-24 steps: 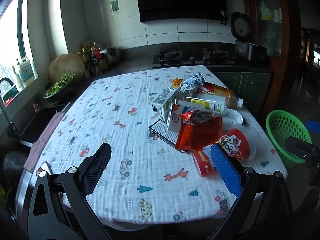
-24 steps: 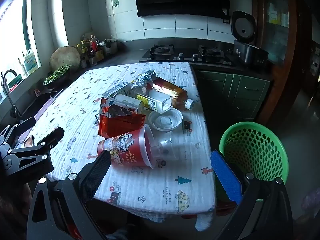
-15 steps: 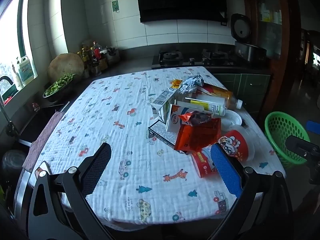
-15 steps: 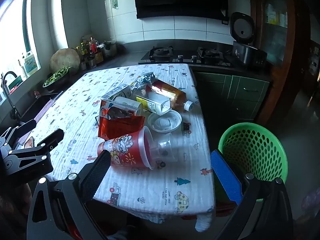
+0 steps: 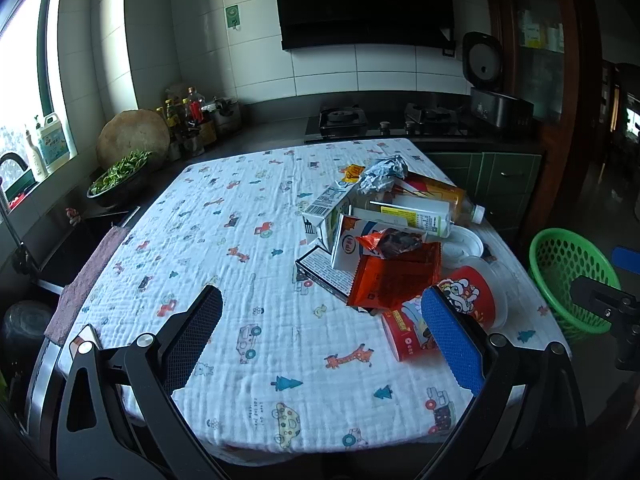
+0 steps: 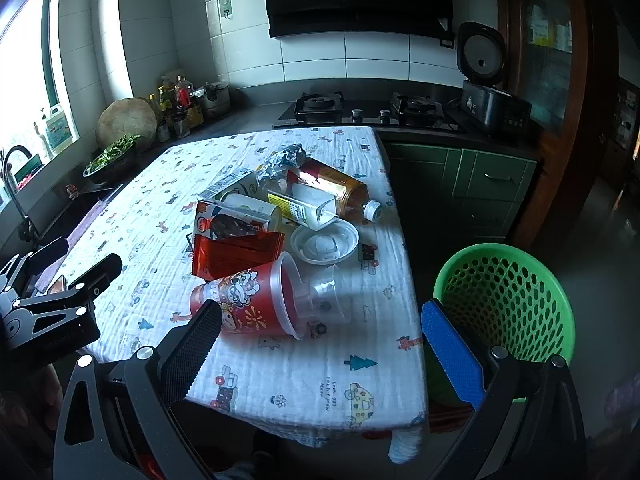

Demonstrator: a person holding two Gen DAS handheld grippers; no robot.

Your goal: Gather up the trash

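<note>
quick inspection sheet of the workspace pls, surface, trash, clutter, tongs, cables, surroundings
surface: table under a cartoon-print cloth, left half bare.
job's things: red cup on its side, red snack wrapper, white lid, milk carton, amber bottle lying flat, crumpled foil; all piled toward the right edge. green basket on the floor beside the table, no trash seen in it.
clutter: nothing seen apart from the trash.
grippers: left tongs and right tongs open, holding nothing.
cables: nothing seen.
surroundings: gas hob, rice cooker with lid up, bowl of greens.

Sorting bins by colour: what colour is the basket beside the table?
Green basket, perforated plastic; clearest in the right wrist view.
</note>
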